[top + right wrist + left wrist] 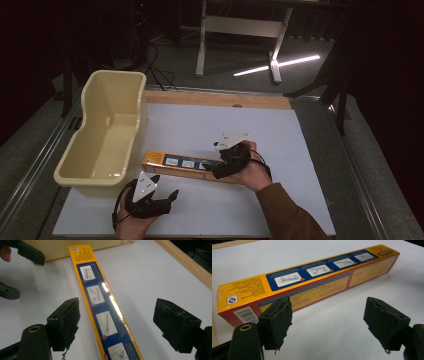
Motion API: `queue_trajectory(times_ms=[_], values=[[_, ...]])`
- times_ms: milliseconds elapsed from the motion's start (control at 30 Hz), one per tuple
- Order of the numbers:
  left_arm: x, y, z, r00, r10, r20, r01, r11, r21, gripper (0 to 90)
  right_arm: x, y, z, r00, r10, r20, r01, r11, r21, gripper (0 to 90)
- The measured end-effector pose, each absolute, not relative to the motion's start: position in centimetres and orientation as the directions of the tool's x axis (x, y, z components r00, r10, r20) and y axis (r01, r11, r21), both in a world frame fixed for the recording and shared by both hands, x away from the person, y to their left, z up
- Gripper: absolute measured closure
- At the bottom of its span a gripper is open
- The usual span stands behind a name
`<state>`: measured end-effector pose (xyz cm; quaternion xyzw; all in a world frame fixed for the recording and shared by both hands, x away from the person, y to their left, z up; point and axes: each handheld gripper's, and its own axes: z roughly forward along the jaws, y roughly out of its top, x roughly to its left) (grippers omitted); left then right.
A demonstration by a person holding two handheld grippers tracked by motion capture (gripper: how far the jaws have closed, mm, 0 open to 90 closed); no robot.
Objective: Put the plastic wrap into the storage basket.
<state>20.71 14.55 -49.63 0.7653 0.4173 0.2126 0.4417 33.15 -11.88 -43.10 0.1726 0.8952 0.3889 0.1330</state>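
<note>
The long yellow box (187,166) lies flat on the white table (300,150), just beside the cream tub (107,135), its near end almost at the tub's front corner. The right gripper (220,169) hovers over the box's far-from-tub end, jaws spread wide with the box running between them and neither pad pressing on it. In the right gripper view the box (105,312) passes up the middle, closer to the left-hand pad. The left gripper (165,197) waits on the person's side of the box, near the tub end, jaws apart and holding nothing; its own view has the box (307,282) lying just beyond the open pads.

By my reading, the step is taking hold of the box for a lift toward the tub. To do it well, centre the jaws across the narrow width, come down squarely, and clamp both long sides evenly. A grip at one end will likely let the other end sag, so the left gripper could support the tub end.

Writing: blue instruction panels with small diagrams, a barcode, a square mark, a red logo at one end. The print is too small to read.
</note>
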Motion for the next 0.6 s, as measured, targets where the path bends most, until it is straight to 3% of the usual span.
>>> queue_trajectory(times_ms=[433,600], values=[[20.7,14.4,-49.7,0.565,0.824,-0.044,0.453,-0.266,0.851,22.7,35.6,-9.4,-44.7,-0.934,0.354,-0.045,0.236,0.708,0.666,22.1],[20.6,14.3,-49.7,0.569,0.821,-0.043,0.453,-0.269,0.85,22.7,36.2,-8.4,-45.2,-0.96,0.279,-0.027,0.205,0.763,0.613,20.2]])
